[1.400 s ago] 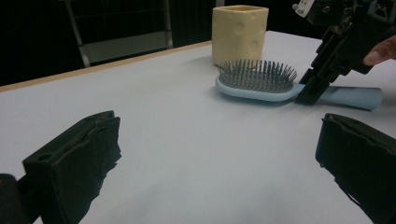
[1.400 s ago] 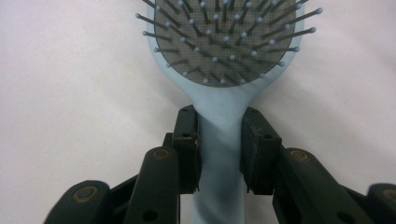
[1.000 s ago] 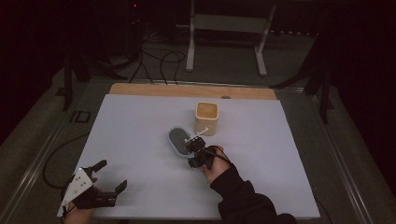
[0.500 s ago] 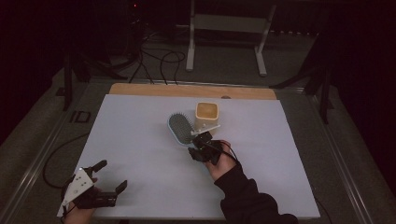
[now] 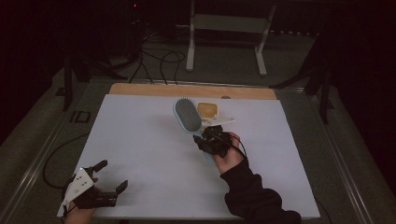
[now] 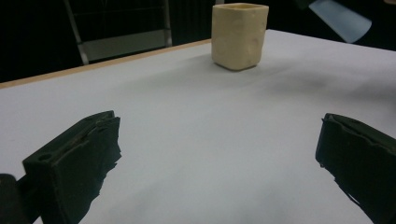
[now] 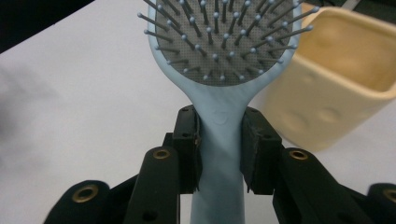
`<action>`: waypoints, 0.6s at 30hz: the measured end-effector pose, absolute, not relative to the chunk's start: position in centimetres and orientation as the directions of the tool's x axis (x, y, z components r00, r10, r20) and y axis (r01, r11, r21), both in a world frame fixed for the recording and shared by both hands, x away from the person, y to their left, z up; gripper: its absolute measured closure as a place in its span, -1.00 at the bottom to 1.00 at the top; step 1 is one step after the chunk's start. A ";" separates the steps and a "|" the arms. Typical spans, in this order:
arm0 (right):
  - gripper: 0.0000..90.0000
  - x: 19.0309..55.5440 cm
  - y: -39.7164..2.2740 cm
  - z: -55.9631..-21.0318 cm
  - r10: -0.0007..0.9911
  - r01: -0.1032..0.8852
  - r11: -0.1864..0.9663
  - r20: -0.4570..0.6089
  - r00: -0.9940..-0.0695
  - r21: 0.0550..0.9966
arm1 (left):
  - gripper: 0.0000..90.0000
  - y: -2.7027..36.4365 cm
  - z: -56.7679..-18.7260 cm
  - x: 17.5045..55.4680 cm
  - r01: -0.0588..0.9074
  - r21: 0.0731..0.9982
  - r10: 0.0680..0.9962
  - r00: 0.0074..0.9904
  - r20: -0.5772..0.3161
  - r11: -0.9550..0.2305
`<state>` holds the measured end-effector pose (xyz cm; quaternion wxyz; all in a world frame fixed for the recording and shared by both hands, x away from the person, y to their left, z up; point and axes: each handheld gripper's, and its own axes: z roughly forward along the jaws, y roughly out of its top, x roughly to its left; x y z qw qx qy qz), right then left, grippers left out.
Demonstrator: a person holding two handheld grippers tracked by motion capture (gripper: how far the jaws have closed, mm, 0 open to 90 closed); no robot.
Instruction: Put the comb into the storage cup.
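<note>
right gripper (image 7: 219, 149): fingers pinch hairbrush (image 7: 223, 60) handle | left gripper (image 6: 219, 168): fingers spread, nothing between | risk: brush head may knock over the cup (image 7: 343, 79) just beside

The cream square cup (image 5: 208, 111) stands just beside the raised hairbrush (image 5: 187, 115), seemingly blocking its right; bare white tabletop (image 5: 140, 144) stretches left.

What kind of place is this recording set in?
Probably a lab or recording studio rather than a home: a white-covered table stands in a dark room, cables trail across the floor behind it, and a metal stand sits beyond.
</note>
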<state>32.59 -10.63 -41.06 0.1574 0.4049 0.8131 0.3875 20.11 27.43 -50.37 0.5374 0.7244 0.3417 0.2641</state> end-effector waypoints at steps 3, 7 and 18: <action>0.56 33.0 -11.2 -40.7 0.794 0.538 0.356 0.056 -0.606 0.764 | -1.00 27.4 -50.3 20.1 0.210 0.960 0.780 0.626 0.011 -0.183; 0.56 33.5 -11.7 -40.4 0.801 0.532 0.342 0.057 -0.596 0.775 | -1.00 27.4 -50.4 20.1 0.213 0.959 0.778 0.628 0.013 -0.188; 0.56 35.6 -12.4 -38.3 0.807 0.463 0.307 0.031 -0.590 0.831 | -1.00 27.4 -50.4 20.1 0.213 0.959 0.778 0.628 0.011 -0.185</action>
